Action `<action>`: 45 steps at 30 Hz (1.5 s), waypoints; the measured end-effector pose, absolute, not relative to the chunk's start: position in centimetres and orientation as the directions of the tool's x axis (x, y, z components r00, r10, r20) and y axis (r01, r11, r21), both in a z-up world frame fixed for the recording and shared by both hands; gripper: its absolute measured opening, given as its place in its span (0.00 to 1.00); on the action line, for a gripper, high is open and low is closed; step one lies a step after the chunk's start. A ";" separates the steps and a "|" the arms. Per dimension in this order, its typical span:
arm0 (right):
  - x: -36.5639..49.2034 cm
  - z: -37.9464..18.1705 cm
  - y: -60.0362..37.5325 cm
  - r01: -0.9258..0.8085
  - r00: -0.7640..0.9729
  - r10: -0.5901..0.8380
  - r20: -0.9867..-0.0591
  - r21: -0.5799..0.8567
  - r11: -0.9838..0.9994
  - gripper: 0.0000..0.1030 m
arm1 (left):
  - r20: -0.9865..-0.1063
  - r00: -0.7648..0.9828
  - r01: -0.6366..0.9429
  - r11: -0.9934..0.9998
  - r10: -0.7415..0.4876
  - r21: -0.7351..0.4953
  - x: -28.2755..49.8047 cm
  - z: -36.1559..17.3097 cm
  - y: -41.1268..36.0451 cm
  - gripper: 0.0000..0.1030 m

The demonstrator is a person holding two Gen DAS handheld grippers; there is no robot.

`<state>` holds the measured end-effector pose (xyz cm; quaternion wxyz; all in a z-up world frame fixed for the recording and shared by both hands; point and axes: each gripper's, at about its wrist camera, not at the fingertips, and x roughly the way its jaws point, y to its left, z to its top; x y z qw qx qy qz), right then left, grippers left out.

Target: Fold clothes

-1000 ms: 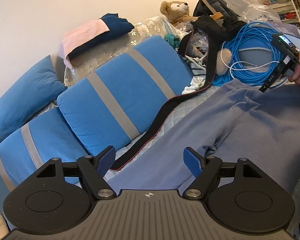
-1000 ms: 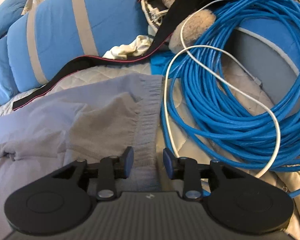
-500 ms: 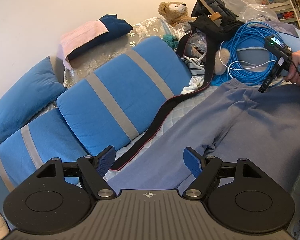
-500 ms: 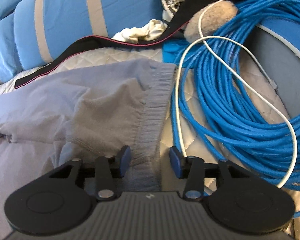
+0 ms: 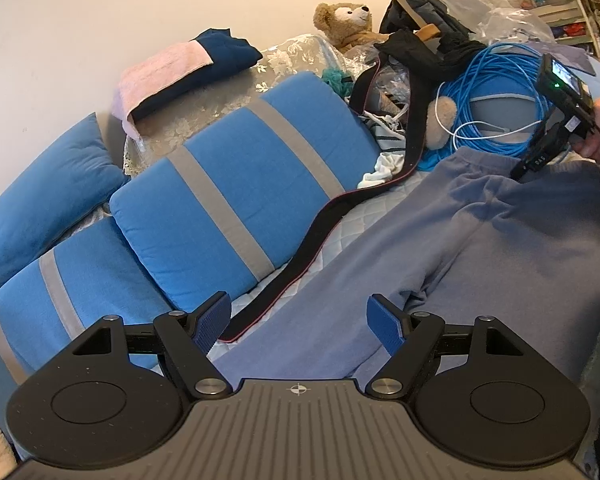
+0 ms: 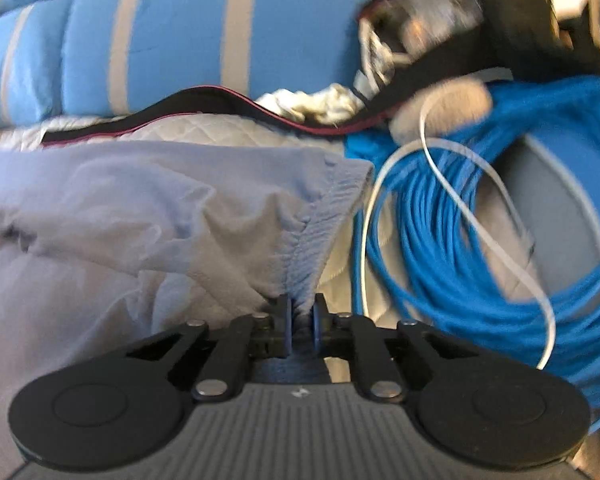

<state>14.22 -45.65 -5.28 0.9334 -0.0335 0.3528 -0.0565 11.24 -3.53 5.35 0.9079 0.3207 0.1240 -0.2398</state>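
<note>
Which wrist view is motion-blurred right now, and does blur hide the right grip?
Left wrist view: sharp, evenly lit, fisheye bending at the edges. Right wrist view: smeared across the blue cable coil and cushions, yet the right gripper stays crisp, jaws closing with the grey pants waistband bunched between them.

Teddy bear (image 5: 346,24) beside blue cable coil (image 5: 496,100) (tangled).

We see soft matt grey-blue fleece sweatpants (image 6: 148,208) w/ ribbed waistband; white quilted cloth bed cover (image 6: 204,130); smooth, slightly glossy plastic-jacketed blue cable coil (image 6: 440,264); matt black plastic hand-held gripper (image 6: 301,322) w/ shiny metal pivot pins, ridged body.
</note>
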 end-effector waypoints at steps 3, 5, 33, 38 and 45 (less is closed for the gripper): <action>14.2 -4.6 -45.4 0.076 0.751 -0.162 -0.640 -0.159 0.984 0.10 | -0.380 0.853 0.516 0.678 -0.357 0.523 11.2 5.3 -3.5 0.72; 14.4 -4.2 -45.4 0.074 0.753 -0.179 -0.633 -0.189 0.979 0.10 | -0.381 0.854 0.515 0.679 -0.354 0.523 11.2 5.2 -3.4 0.72; 17.2 -1.5 -45.4 0.099 0.705 -0.254 -0.662 -0.263 0.960 1.00 | -0.357 0.895 0.425 0.758 -0.268 0.495 17.0 7.4 6.3 0.72; 18.0 2.0 -42.1 0.068 0.753 -0.206 -0.625 -0.238 0.969 1.00 | -0.470 0.848 0.465 0.767 -0.243 0.443 20.6 7.4 12.7 0.72; 19.6 5.9 -38.1 0.072 0.785 -0.101 -0.611 -0.072 0.995 1.00 | -0.547 0.829 0.396 0.808 -0.111 0.437 25.6 7.9 19.4 0.72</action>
